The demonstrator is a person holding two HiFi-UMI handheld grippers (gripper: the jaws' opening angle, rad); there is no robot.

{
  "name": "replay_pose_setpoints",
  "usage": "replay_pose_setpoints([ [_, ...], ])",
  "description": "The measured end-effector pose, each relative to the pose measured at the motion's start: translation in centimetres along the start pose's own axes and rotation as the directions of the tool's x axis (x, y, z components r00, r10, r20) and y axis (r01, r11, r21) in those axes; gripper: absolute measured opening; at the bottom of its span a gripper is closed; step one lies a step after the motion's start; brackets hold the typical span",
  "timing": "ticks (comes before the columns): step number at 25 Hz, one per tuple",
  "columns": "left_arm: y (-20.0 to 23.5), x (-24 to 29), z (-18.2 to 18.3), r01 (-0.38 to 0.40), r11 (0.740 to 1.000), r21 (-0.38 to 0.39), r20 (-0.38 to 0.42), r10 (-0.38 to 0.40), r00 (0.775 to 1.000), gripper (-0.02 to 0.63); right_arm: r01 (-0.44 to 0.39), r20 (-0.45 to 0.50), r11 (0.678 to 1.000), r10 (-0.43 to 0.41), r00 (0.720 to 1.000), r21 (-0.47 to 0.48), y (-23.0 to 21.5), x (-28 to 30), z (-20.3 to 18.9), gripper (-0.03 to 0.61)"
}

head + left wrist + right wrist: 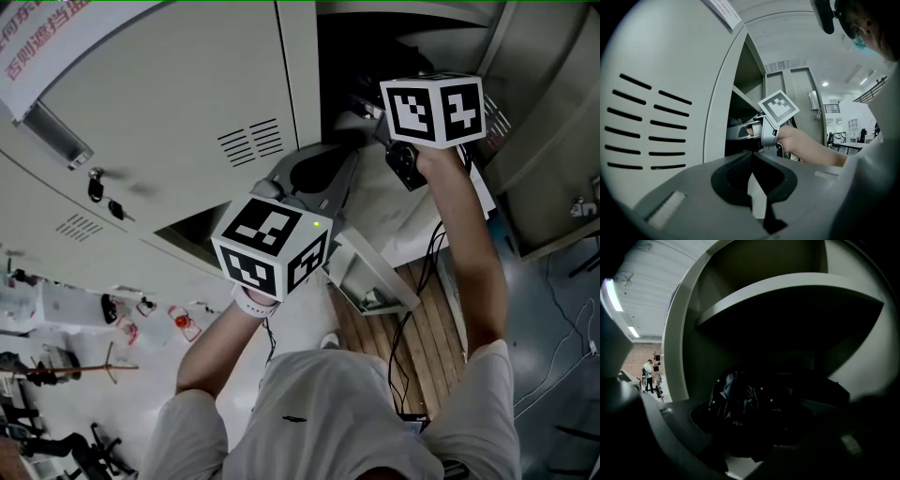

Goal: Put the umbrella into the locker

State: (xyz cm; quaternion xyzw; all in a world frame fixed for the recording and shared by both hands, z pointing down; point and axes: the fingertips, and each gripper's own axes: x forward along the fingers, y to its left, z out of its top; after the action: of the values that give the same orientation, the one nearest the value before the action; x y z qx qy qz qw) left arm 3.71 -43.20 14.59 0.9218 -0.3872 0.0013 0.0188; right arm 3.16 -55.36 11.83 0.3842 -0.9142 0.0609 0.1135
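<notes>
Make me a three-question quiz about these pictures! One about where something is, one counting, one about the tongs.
1. Where is the umbrella? A on the floor; B inside the locker; C hanging on a door.
2. How many marker cubes show in the head view? A two; B one; C four.
3. How are the left tongs? A gripping the umbrella; B wide open; C shut, empty.
Answers: 1 B, it shows beneath the locker's shelf; 2 A, just two cubes are visible; 3 C, their tips meet with nothing between.
</notes>
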Motion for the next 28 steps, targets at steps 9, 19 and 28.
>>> replay_pose_setpoints([
  [9, 0.1, -0.1, 0.0, -0.002, 1.0, 0.009, 0.001, 0.002, 1.0, 0.017, 0.008, -0.107, 0.997, -0.016, 0.994, -0.079, 0.2, 0.3, -2.8, 0.308],
  [19, -0.3, -0.3, -0.2, -0.001, 1.0, 0.006, -0.001, 0.001, 1.0, 0.017, 0.016, -0.086, 0.999, -0.02, 0.996, -0.043, 0.4, -0.4, -2.6, 0.337],
  [28, -1.4, -0.9, -0.5, 0.022, 1.0, 0.003, 0.0, -0.022, 1.0, 0.017, 0.037, -0.041, 0.999, -0.038, 0.998, -0.023, 0.5, -1.9, -2.2, 0.336],
])
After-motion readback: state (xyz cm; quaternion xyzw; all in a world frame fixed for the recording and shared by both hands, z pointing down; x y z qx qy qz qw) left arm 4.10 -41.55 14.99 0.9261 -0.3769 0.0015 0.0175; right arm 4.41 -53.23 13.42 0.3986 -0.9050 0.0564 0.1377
